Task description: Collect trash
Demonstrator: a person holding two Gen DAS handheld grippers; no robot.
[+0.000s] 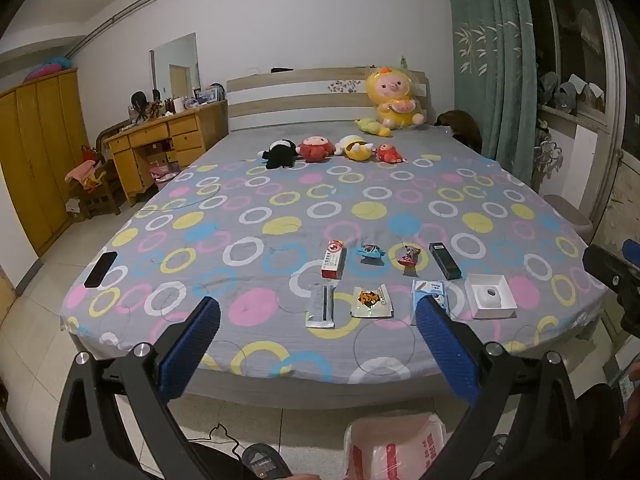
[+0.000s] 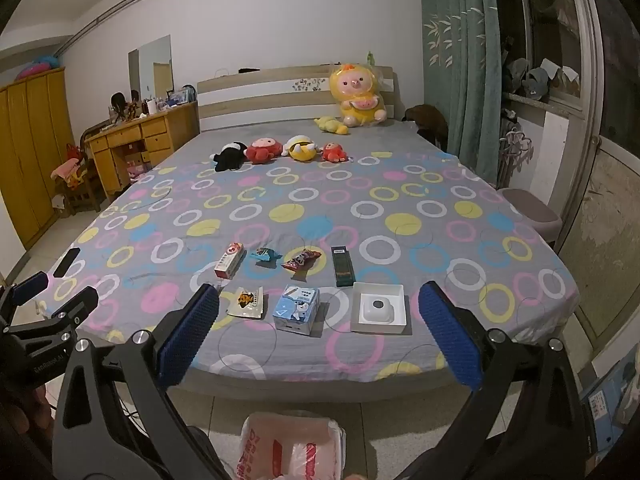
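Trash lies in two rows near the foot of the bed (image 1: 248, 240): a red-white box (image 1: 334, 259), a blue wrapper (image 1: 370, 251), a red wrapper (image 1: 409, 255), a dark box (image 1: 444, 261), a silver sachet (image 1: 321, 306), an orange-print packet (image 1: 371, 301), a blue carton (image 2: 297, 309) and an open white box (image 1: 490, 296). A bin lined with a pink-printed bag (image 2: 292, 446) stands on the floor below. My left gripper (image 1: 318, 312) and right gripper (image 2: 320, 308) are both open and empty, held before the bed's foot.
Plush toys (image 1: 316, 150) sit in a row near the headboard, with a large yellow one (image 1: 394, 98) behind. A black phone (image 1: 101, 269) lies at the bed's left corner. A wooden desk (image 1: 160, 140) and wardrobe (image 1: 36, 148) stand left; curtain and stool (image 2: 528, 212) right.
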